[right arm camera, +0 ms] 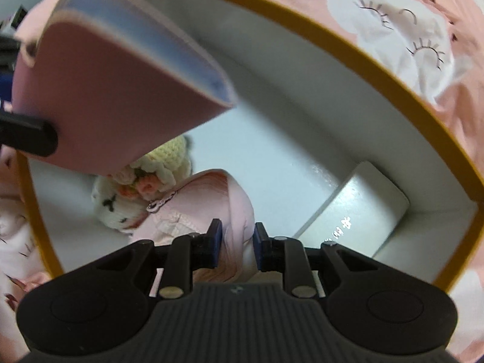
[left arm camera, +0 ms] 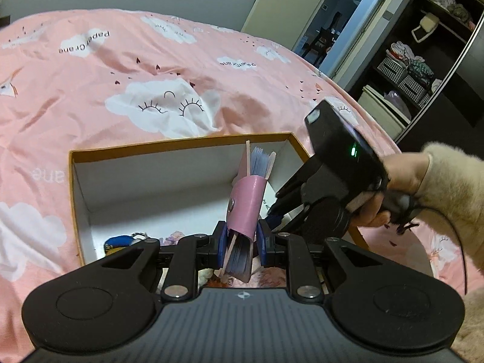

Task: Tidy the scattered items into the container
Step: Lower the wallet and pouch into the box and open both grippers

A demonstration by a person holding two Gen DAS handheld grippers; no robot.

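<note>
- The left gripper has its blue pads clamped on the lower end of a pink leather card wallet with blue card sleeves. The wallet hangs above the open interior of the white cardboard box with an orange rim.
- Long axis of the wallet: in the left wrist view it runs from 6 o'clock at the pads to 12 o'clock. The open, fanned sleeve edge points at 12 o'clock, towards the far box wall.
- The right gripper points steeply down into the box. Its jaws stand narrow around a fold of a pale pink satin pouch; pad contact cannot be confirmed.
- In the right wrist view the wallet lies at 10 o'clock from the right fingers, raised above the box floor.
- The left hand is nearer the wallet; judged next action is lowering and release.
</note>
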